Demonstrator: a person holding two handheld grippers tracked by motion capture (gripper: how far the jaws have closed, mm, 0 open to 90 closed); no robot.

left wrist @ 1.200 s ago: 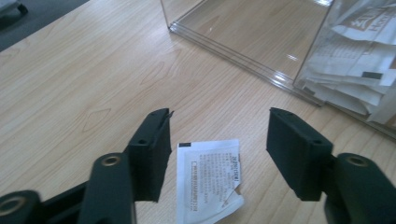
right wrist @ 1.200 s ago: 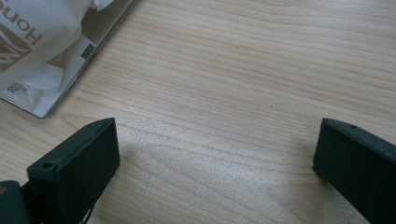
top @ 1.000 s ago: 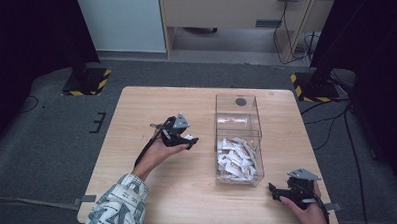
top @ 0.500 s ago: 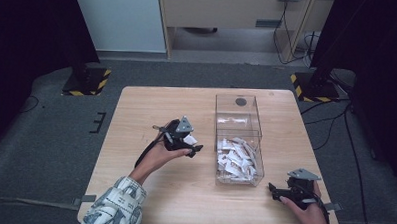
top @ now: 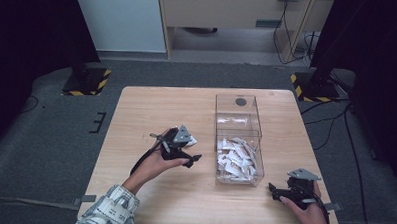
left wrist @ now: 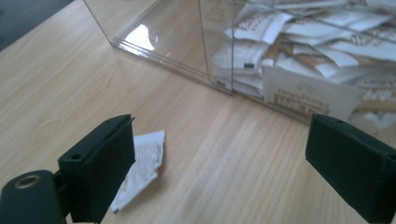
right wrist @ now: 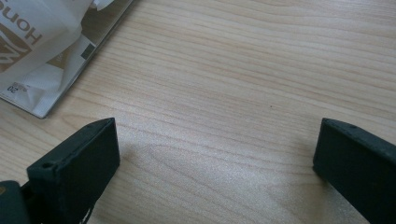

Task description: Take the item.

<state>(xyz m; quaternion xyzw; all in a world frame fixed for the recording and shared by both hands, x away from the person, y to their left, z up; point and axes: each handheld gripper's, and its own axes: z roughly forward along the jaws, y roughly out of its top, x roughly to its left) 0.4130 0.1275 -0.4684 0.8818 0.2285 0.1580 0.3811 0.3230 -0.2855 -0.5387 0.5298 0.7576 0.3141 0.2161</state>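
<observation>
Loose packet: one white sachet [left wrist: 140, 170] lies flat on the table [top: 151, 110], in the lower left of your left gripper view, partly behind the left-hand jaw. In the high view it peeks out at the upper right of your left gripper [top: 191, 141].
Packet's lie from the gripper: it sits off to the side of the gap, not between the jaws; I judge you would have to swing the gripper toward the left of its own view to bracket it.
Packet's long axis: it runs from lower left to upper right in the left gripper view, slanted across the jaw line rather than square to it.
Left gripper [left wrist: 219, 177]: its jaws have just been opening and now stand wide apart, with bare wood between them and nothing held.
Nearer hand: your left is just beside the packet; your right is well apart, at the lower right of the high view.
Right gripper [right wrist: 215, 172]: jaws wide apart over bare table, holding nothing.
Clear box [top: 238, 138]: one, right of centre in the high view, with two compartments; the nearer one holds the sachet pile [top: 237, 156], the farther one looks nearly empty.
Count: one loose packet on the table, one box, two grippers; the sachets in the pile are too many and too overlapped to count.
</observation>
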